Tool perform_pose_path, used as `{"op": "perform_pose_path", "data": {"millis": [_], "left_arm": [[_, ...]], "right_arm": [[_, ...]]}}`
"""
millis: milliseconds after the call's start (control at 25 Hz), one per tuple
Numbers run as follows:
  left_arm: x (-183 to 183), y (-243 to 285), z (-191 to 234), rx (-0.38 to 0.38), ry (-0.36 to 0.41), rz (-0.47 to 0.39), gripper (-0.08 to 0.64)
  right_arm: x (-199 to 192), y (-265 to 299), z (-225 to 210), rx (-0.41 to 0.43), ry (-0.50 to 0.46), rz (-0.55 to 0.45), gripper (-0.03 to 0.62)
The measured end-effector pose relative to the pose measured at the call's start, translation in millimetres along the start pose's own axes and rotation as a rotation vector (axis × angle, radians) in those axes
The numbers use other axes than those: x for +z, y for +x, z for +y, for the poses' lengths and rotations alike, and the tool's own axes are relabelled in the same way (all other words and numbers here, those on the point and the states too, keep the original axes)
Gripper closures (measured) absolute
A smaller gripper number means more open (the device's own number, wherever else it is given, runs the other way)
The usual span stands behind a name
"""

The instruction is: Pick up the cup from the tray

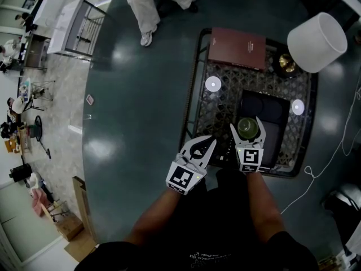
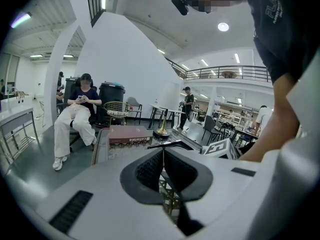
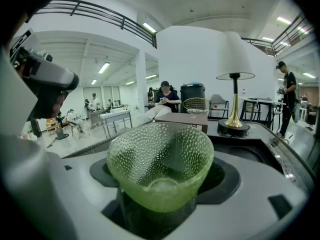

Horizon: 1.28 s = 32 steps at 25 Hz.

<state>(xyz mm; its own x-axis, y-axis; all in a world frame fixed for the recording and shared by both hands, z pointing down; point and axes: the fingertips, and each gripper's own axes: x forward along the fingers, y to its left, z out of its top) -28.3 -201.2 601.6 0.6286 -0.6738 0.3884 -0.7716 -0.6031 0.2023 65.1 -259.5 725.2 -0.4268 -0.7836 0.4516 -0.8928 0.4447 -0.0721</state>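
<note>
Right gripper (image 1: 246, 124) jaws wide, straddling green cup (image 3: 160, 164); firm pinch not evident. Cup upright over dark tray (image 1: 273, 109). Left gripper (image 2: 163, 153) jaws together, empty. Advice: centre pads on lower wall, squeeze gently, lift straight.

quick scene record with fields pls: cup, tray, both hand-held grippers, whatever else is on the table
cup: green dimpled glass cup, upright, looks empty
location: on the black tray, which sits on the lattice table
right hand-held gripper: jaws wide, one on each side of the cup, no squeeze evident
left hand-held gripper: jaws together, nothing between them, beside the right one
other items: reddish-brown book, lamp with white shade
task status: cup appears not yet lifted
</note>
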Motion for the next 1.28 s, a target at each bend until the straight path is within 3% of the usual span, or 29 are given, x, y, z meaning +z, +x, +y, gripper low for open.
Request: {"op": "perform_pose_path", "data": {"millis": [240,560,1000,1280], "left_arm": [[2,1,1,-0.003,0.006,-0.008,0.546],[9,8,-2,-0.031,0.029,-0.023,0.546],[69,-5,5,-0.051,0.111,-0.117,0.546],[107,-20,-3,-0.088,0.16,-0.207,0.546]], "right_arm": [[11,-4,-7,-0.009,0.016,-0.02,0.192],[74,-26,-7,0.021,0.006,-0.123,0.192],[196,-103,3,-0.022,-0.038,-0.311,0.19],[244,-159,20,-0.073,-0.066,-0.403,0.19]]}}
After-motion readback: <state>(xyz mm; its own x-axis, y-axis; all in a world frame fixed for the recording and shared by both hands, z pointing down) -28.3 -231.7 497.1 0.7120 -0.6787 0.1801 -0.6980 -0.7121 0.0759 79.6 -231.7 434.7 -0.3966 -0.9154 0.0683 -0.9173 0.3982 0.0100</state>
